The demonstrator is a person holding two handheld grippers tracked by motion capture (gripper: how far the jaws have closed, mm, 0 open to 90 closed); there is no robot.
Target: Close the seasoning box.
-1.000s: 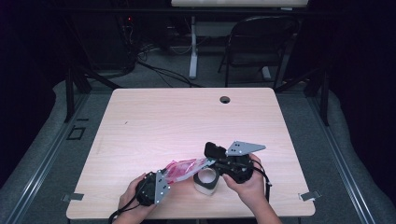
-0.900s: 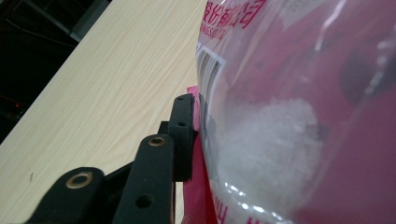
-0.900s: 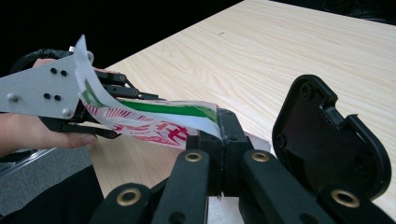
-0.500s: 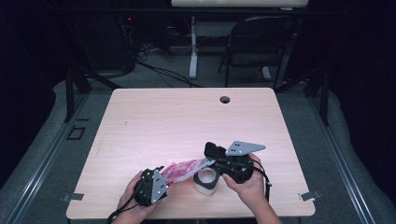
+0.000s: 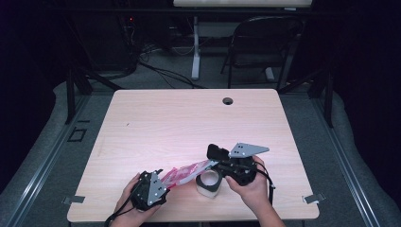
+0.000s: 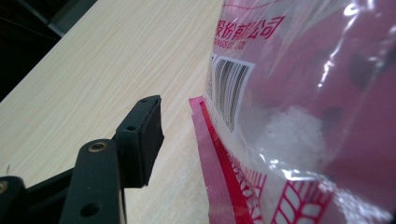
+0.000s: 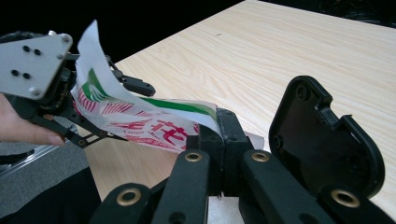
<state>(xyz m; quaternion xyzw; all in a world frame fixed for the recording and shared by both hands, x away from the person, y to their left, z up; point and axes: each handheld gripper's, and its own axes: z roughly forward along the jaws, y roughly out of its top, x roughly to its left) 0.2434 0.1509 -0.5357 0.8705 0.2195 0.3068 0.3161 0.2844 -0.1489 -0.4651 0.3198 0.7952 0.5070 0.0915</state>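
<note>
A pink and clear plastic bag (image 5: 185, 172) with red print and a barcode (image 6: 229, 88) stretches between my two grippers near the table's front edge. My right gripper (image 7: 219, 128) is shut on the bag's right end (image 7: 187, 116). My left gripper (image 5: 158, 182) stands open around the bag's left end. One of its fingers (image 6: 140, 135) sits a small gap away from the bag's sealed edge (image 6: 205, 149), and the other finger is hidden behind the bag. A white ring-shaped roll (image 5: 208, 183) sits on the table under the bag, right by the right gripper (image 5: 222, 165).
The light wood table (image 5: 189, 123) has a round cable hole (image 5: 228, 100) near its far edge. A folding chair (image 5: 265, 42) and cables on the floor lie beyond the table. A hand (image 5: 250, 189) holds each gripper at the front edge.
The left gripper has slid slightly left along the bag. The right gripper and the white roll have stayed put.
</note>
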